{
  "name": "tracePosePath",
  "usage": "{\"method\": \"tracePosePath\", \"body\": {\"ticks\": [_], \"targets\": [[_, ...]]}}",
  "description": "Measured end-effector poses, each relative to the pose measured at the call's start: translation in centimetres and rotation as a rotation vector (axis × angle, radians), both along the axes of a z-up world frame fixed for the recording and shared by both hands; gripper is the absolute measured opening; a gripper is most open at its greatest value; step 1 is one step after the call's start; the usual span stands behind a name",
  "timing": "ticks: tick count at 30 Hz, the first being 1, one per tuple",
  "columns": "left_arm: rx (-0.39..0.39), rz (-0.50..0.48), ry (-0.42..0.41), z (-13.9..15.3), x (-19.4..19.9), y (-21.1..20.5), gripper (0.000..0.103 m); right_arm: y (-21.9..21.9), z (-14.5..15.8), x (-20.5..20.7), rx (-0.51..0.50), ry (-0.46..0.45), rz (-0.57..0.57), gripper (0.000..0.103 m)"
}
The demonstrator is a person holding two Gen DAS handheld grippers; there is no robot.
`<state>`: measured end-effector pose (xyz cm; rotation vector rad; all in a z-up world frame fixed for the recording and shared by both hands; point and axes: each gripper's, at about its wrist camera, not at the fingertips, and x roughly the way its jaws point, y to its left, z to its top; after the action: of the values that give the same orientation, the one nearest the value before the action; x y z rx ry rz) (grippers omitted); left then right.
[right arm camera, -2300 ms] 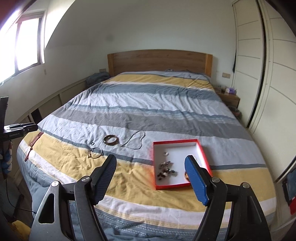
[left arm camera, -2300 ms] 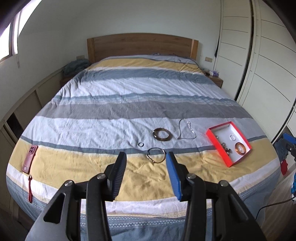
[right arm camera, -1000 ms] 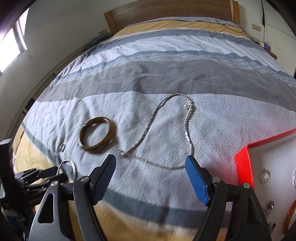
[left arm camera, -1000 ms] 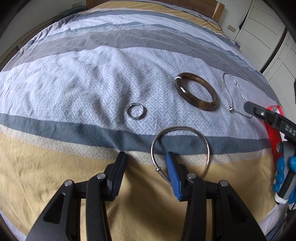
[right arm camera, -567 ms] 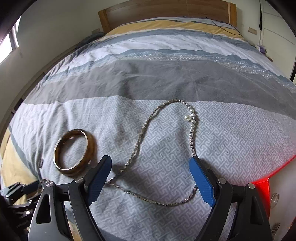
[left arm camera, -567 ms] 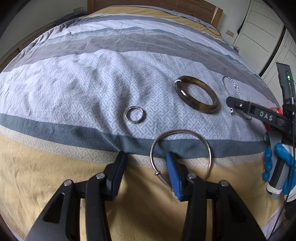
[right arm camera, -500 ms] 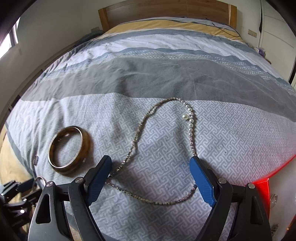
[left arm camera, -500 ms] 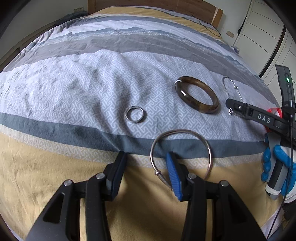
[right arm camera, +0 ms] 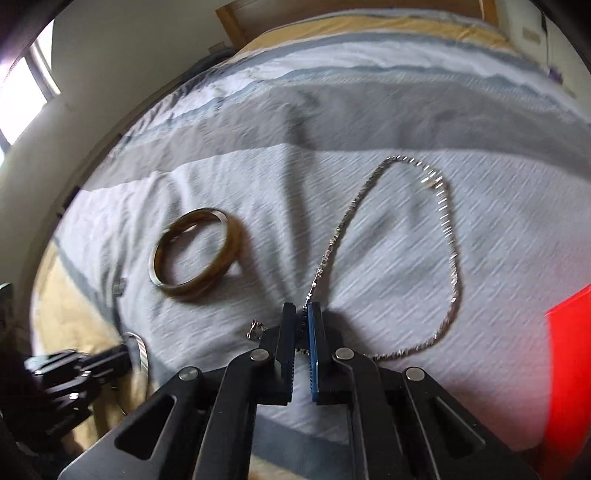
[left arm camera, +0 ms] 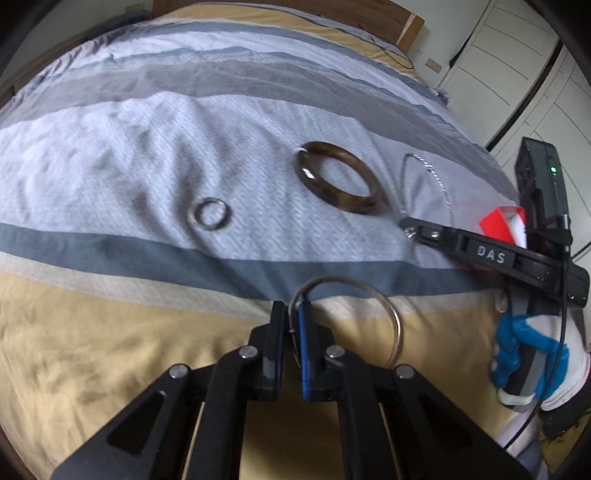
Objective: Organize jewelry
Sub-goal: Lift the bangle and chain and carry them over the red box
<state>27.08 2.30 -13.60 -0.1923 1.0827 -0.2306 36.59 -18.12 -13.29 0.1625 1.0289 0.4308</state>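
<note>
We see the bed (left arm camera: 110, 155), its cover striped in white, grey, blue-grey and yellow, creased in places, with a wooden headboard (right arm camera: 332, 7) at its far end. On the patterned white stripe lie a small metal ring (left arm camera: 212, 219), a brown bangle (left arm camera: 338, 182) just beyond it to the right, and a silver chain necklace (right arm camera: 448, 236) laid in a loop beside the bangle. A thin silver hoop bangle (left arm camera: 395, 325) sits where the blue-grey stripe meets the yellow one, nearest us. A red box (right arm camera: 569, 354) rests at the right edge of the bed, near the necklace; its contents cannot be made out
</note>
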Motion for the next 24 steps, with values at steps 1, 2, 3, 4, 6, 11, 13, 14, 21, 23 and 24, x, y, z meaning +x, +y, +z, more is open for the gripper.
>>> {"method": "tracePosePath", "body": {"ticks": [1, 2, 3, 4, 6, 11, 13, 14, 21, 23, 24], "targets": [[0.004, -0.006, 0.0, 0.1, -0.1, -0.3, 0.006, 0.2, -0.1, -0.2, 0.028, 0.016, 0.01, 0.004], [0.011, -0.01, -0.001, 0.1, -0.2, -0.7, 0.006, 0.3, -0.1, -0.3, 0.044, 0.024, 0.015, 0.004], [0.016, -0.007, -0.003, 0.3, -0.4, -0.8, 0.006, 0.5, -0.1, -0.5, 0.066, 0.033, 0.022, 0.003], [0.015, 0.002, -0.004, 0.5, -0.6, -0.8, 0.006, 0.6, 0.0, -0.7, 0.087, 0.038, 0.027, 0.003], [0.012, 0.02, -0.003, 0.7, -0.8, -0.8, 0.006, 0.8, 0.4, -1.2, 0.119, 0.04, 0.034, 0.003], [0.035, 0.049, -0.018, 1.9, -2.3, -0.3, 0.005, 1.0, 1.9, -3.3, 0.2, 0.027, 0.053, 0.003], [0.038, 0.055, -0.031, 2.8, -3.0, 0.0, 0.006, 0.6, 2.6, -4.3, 0.241, 0.018, 0.054, 0.003], [0.039, 0.057, -0.037, 3.2, -3.3, 0.0, 0.006, 0.5, 3.2, -4.9, 0.272, 0.012, 0.054, 0.003], [0.051, 0.067, -0.1, 7.2, -5.8, 0.0, 0.006, -0.8, 7.7, -8.3, 0.405, -0.032, 0.041, 0.003], [0.053, 0.071, -0.118, 8.3, -6.4, -0.4, 0.006, -1.3, 9.0, -9.4, 0.433, -0.043, 0.041, 0.003], [0.055, 0.073, -0.128, 9.0, -6.8, -0.5, 0.006, -1.5, 9.7, -10.1, 0.448, -0.05, 0.041, 0.003]]}}
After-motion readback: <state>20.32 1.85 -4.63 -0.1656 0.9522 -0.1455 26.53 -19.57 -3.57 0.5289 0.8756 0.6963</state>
